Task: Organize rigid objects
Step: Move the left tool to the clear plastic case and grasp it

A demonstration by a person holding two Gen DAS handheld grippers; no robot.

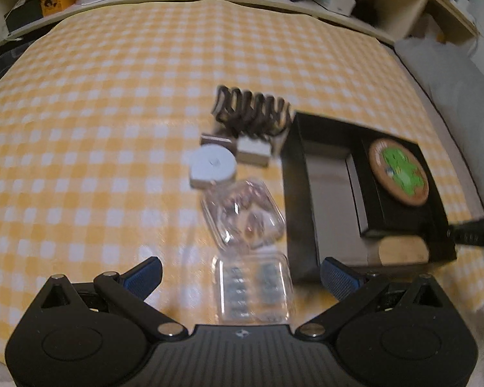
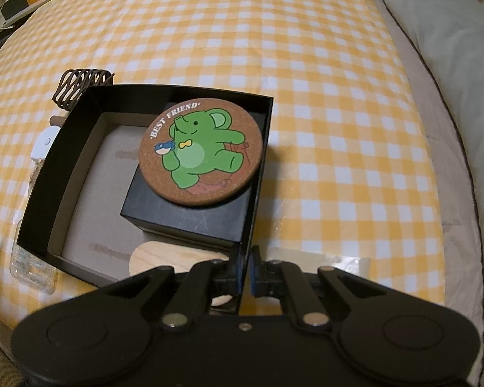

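The right gripper (image 2: 246,275) is clamped on the near wall of the black box (image 2: 64,135). Inside, a cork coaster (image 2: 200,151) is seen atop a small black case (image 2: 190,217). The left gripper (image 1: 242,275) is held wide above a clear plastic case (image 1: 253,288) beside the box.

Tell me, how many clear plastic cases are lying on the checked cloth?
2. One clear case lies left of the black box, below the white round thing; the other clear case lies nearer, between the open left gripper's fingers. More may be hidden.
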